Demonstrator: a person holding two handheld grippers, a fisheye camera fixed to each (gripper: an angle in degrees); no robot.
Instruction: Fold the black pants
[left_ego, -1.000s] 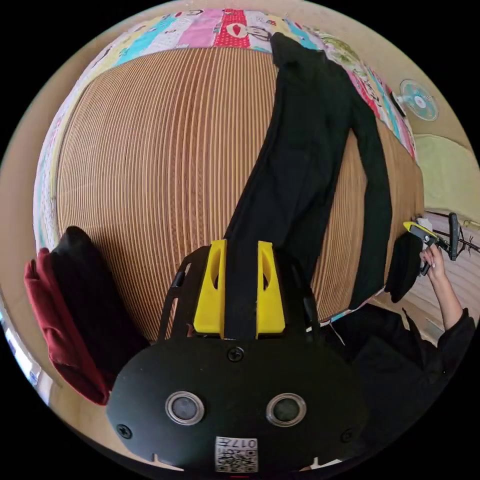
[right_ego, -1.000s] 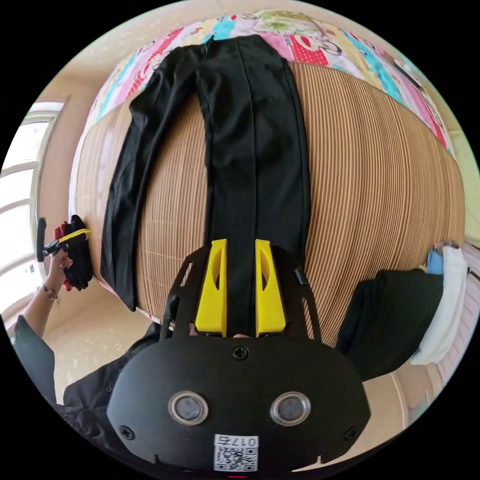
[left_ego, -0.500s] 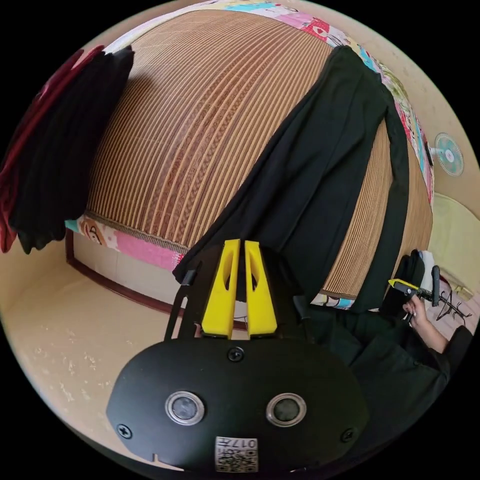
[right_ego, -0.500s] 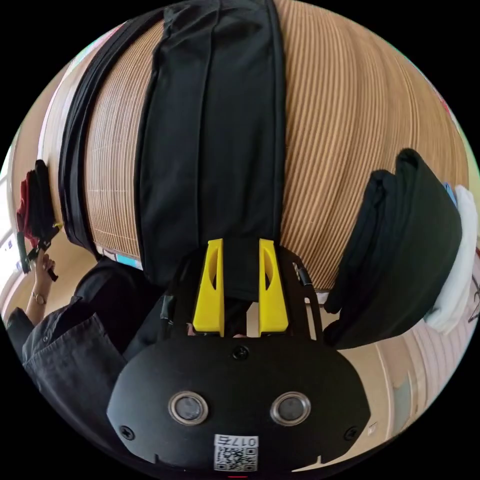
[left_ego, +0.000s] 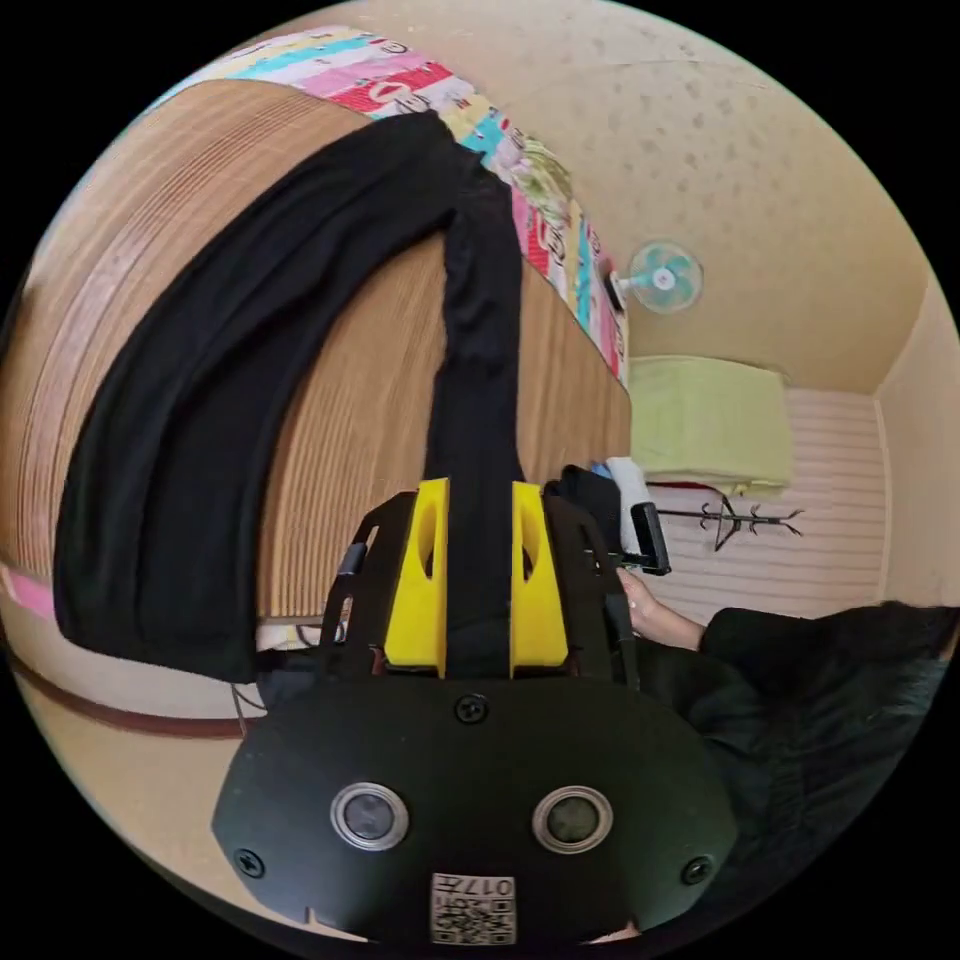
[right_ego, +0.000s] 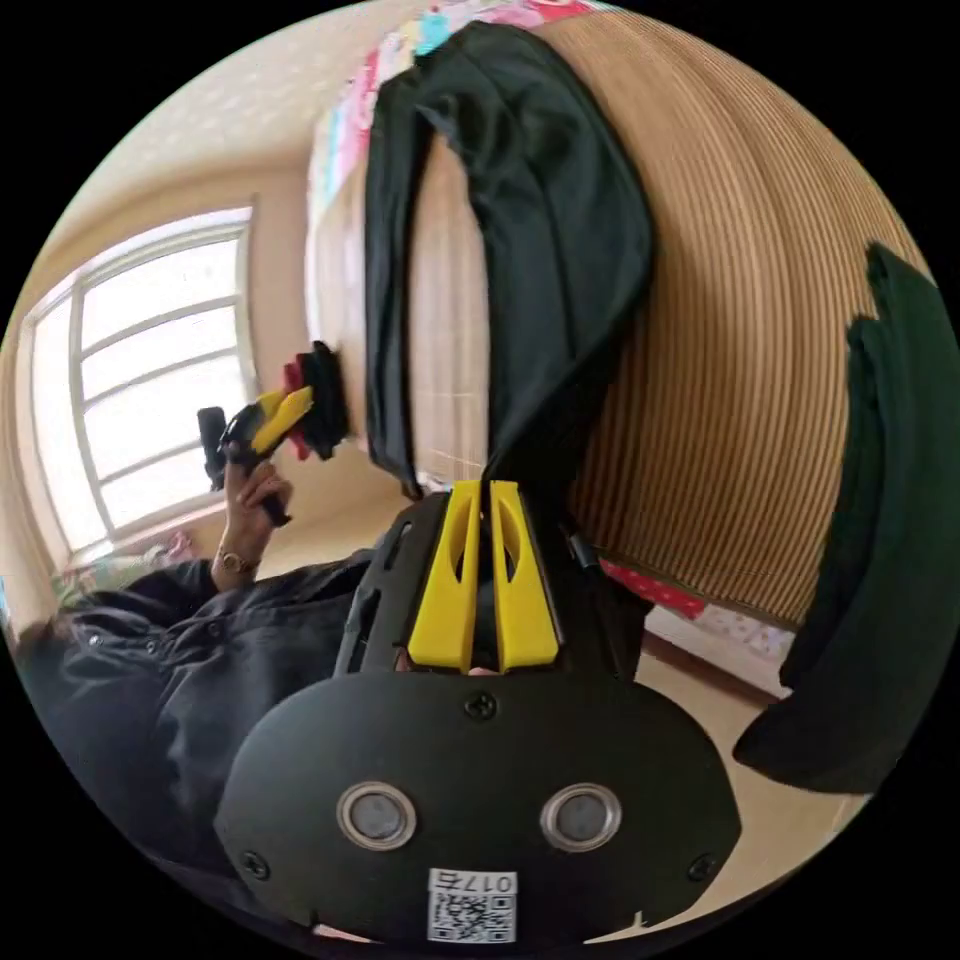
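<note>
The black pants (left_ego: 200, 420) lie spread on a striped bamboo mat (left_ego: 360, 400) on a bed, waist at the far side. In the left gripper view the wide leg droops over the near bed edge. My left gripper (left_ego: 482, 490) has its jaws apart; the narrow far leg shows behind the gap. In the right gripper view, the left gripper (right_ego: 285, 410) is in a hand, clear of the pants (right_ego: 540, 220). My right gripper (right_ego: 490, 487) is shut on the bunched hem of the other leg. The right gripper (left_ego: 648, 538) also peeks out in the left gripper view.
A folded black stack (right_ego: 880, 520) hangs over the mat's right end; a red and black stack (right_ego: 318, 400) sits at the other end. A patchwork quilt (left_ego: 540, 190) edges the mat (right_ego: 760, 330). A fan (left_ego: 660, 278), a coat rack (left_ego: 740, 520) and a window (right_ego: 150, 390) are around.
The left jaws, pinched on a hem half a second ago, now stand apart and that leg hangs free. The right jaws have closed on the other leg's hem. Both cameras swung sideways.
</note>
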